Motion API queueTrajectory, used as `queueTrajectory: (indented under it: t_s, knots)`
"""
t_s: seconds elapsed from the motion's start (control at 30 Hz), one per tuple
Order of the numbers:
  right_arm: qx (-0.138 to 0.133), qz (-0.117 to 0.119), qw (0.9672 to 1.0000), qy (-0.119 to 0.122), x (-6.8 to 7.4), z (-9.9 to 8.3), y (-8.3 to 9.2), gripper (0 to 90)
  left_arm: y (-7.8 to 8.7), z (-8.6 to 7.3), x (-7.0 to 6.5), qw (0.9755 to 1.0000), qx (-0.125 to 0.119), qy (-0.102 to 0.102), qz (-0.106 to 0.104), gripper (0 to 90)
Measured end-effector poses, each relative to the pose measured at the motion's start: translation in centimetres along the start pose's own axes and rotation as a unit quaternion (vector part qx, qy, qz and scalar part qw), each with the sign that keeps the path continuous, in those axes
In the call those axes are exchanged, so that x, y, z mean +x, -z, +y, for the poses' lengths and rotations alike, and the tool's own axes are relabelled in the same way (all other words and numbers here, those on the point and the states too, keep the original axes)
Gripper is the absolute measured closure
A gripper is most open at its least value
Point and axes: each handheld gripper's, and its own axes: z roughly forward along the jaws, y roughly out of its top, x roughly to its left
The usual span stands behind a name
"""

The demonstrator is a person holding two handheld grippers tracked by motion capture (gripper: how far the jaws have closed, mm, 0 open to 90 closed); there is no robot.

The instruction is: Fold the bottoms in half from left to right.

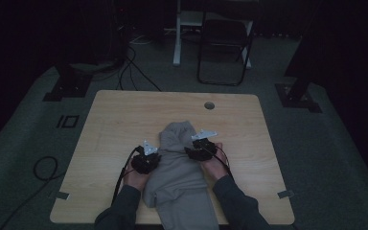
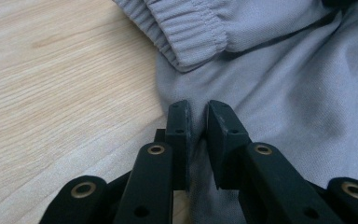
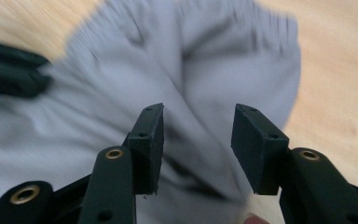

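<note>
A grey sweatshirt (image 1: pixel 179 165) lies bunched along the middle of the wooden table (image 1: pixel 110 120), its lower part hanging over the near edge. My left gripper (image 1: pixel 146 160) sits at the garment's left side; in the left gripper view its jaws are nearly together, pinching a fold of grey fabric (image 2: pixel 196 140), with a ribbed cuff (image 2: pixel 186 32) just beyond. My right gripper (image 1: pixel 201 148) rests on the garment's right side; in the right gripper view (image 3: pixel 196 140) its jaws stand apart over the blurred cloth (image 3: pixel 191 56), holding nothing.
A round cable hole (image 1: pixel 209 105) is in the table's far side. A folding chair (image 1: pixel 223 48) and a white desk leg (image 1: pixel 177 38) stand beyond the table. Cables (image 1: pixel 129 72) trail on the dark floor. Bare wood lies left and right of the garment.
</note>
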Motion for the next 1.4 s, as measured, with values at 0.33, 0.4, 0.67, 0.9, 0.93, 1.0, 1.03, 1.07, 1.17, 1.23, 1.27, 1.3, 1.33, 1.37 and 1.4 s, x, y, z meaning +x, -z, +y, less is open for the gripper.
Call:
queueTrajectory:
  t_s: [0.33,0.4,0.67,0.9,0.93,1.0,1.03,1.07,1.17,1.23,1.27,1.3,1.33,1.37,1.4]
  knots:
    - [-0.023,0.041,0.9966,0.068,3.0,2.8,-1.7,54.6,0.0,-0.2,-0.1,0.9999,-0.008,0.007,0.004,78.8]
    - [-0.015,0.05,0.9958,0.075,3.4,3.0,-2.6,51.2,0.0,-0.2,-0.1,0.9999,-0.008,0.007,0.004,78.8]
    - [0.032,0.038,0.995,0.087,3.9,2.9,-5.9,55.9,0.0,-0.3,-0.2,0.9999,-0.011,0.008,0.004,78.9]
    - [-0.014,0.013,0.9998,0.0,1.0,4.7,-4.1,82.6,0.0,-0.4,-0.1,0.9999,-0.012,0.011,0.003,79.0]
    - [-0.022,0.004,0.9996,-0.019,0.1,4.9,-3.7,83.5,0.0,-0.4,-0.1,0.9999,-0.012,0.011,0.003,79.0]
    - [-0.027,-0.026,0.9975,-0.06,-1.9,4.9,-3.0,83.6,0.0,-0.4,-0.1,0.9999,-0.011,0.011,0.004,79.0]
    - [-0.024,-0.046,0.9956,-0.077,-2.9,4.8,-2.8,83.4,0.0,-0.4,-0.1,0.9998,-0.012,0.012,0.004,78.9]
    - [-0.019,-0.062,0.9935,-0.093,-3.9,4.6,-2.5,82.9,0.0,-0.4,-0.1,0.9999,-0.011,0.012,0.004,78.9]
    - [0.001,-0.096,0.9876,-0.124,-5.8,3.8,-2.1,77.4,0.0,-0.4,-0.1,0.9998,-0.012,0.015,0.003,78.5]
    - [0.009,-0.102,0.9862,-0.13,-6.3,3.3,-2.0,68.2,0.0,-0.3,0.0,0.9997,-0.011,0.021,0.001,75.8]
    - [0.007,-0.102,0.9859,-0.132,-6.3,3.1,-1.8,65.8,0.0,-0.3,0.2,0.9996,-0.01,0.025,-0.005,73.3]
    - [0.004,-0.1,0.9862,-0.133,-6.3,3.0,-1.7,63.3,0.0,-0.2,0.3,0.9996,-0.007,0.025,-0.006,70.9]
    - [0.001,-0.094,0.9867,-0.132,-6.2,2.9,-1.6,61.5,0.0,-0.1,0.5,0.9996,-0.006,0.026,-0.008,68.7]
    - [-0.002,-0.091,0.9878,-0.127,-6.0,2.9,-1.5,60.1,-0.1,0.0,0.6,0.9995,-0.004,0.029,-0.01,67.6]
    - [-0.008,-0.085,0.9891,-0.12,-5.8,2.8,-1.5,58.8,-0.1,0.2,0.8,0.9994,-0.006,0.032,-0.01,66.6]
